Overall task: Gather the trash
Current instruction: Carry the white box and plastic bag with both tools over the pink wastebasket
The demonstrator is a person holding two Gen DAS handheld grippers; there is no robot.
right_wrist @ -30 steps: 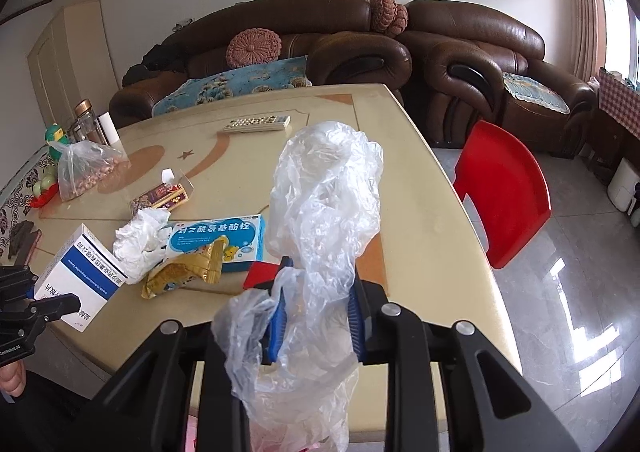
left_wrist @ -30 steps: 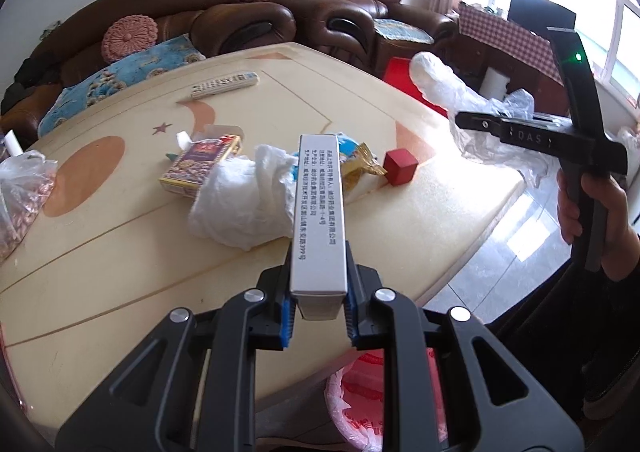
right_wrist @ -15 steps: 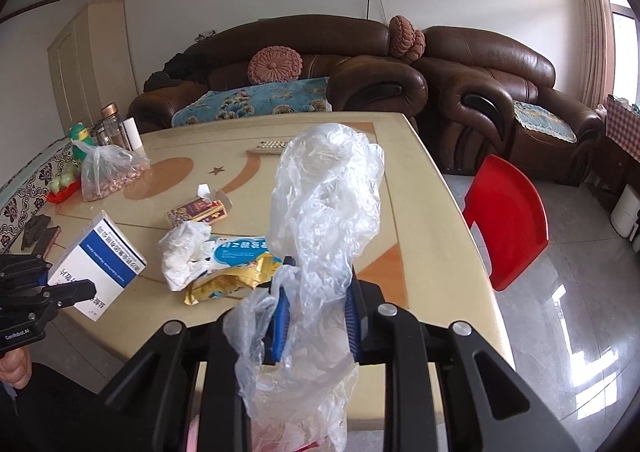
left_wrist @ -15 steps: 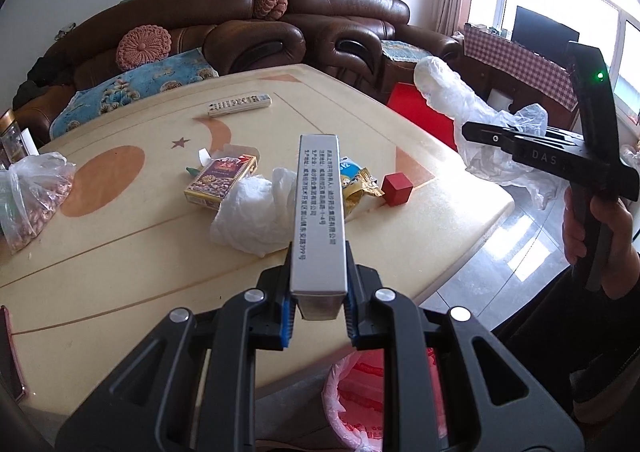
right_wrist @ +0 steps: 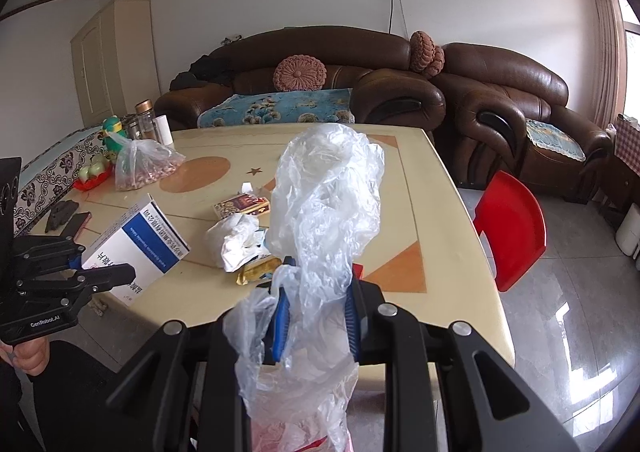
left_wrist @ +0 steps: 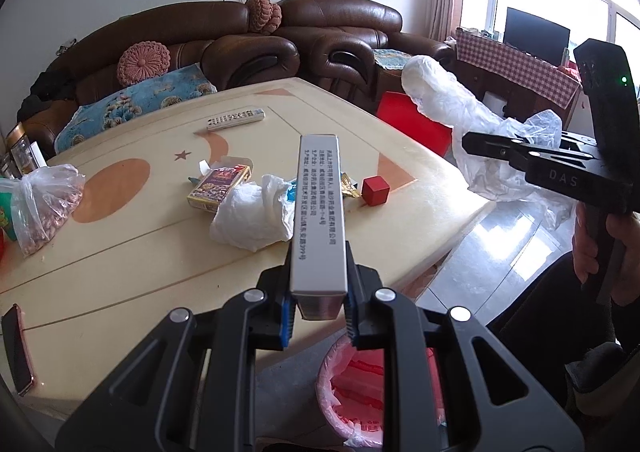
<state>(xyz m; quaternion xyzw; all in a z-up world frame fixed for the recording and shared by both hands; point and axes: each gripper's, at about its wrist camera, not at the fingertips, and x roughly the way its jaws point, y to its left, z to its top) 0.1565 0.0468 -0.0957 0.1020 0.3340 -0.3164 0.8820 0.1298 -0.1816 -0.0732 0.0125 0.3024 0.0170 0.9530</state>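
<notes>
The left tool is clamped on one end of a white and blue box, which juts forward above the near edge of the bench. The right tool grips a crumpled clear bag; the plastic billows up over the pads and trails down below them. Under both tools, beside the bench edge, stands a pink-lined bin. On the bench lie a white wad, a gold wrapper, a red cube and a small brown carton, all close together near the front. Farther back rests a remote, and at the left a knotted bag of nuts. A phone lies at the near left edge. A red chair stands to the right of the bench
</notes>
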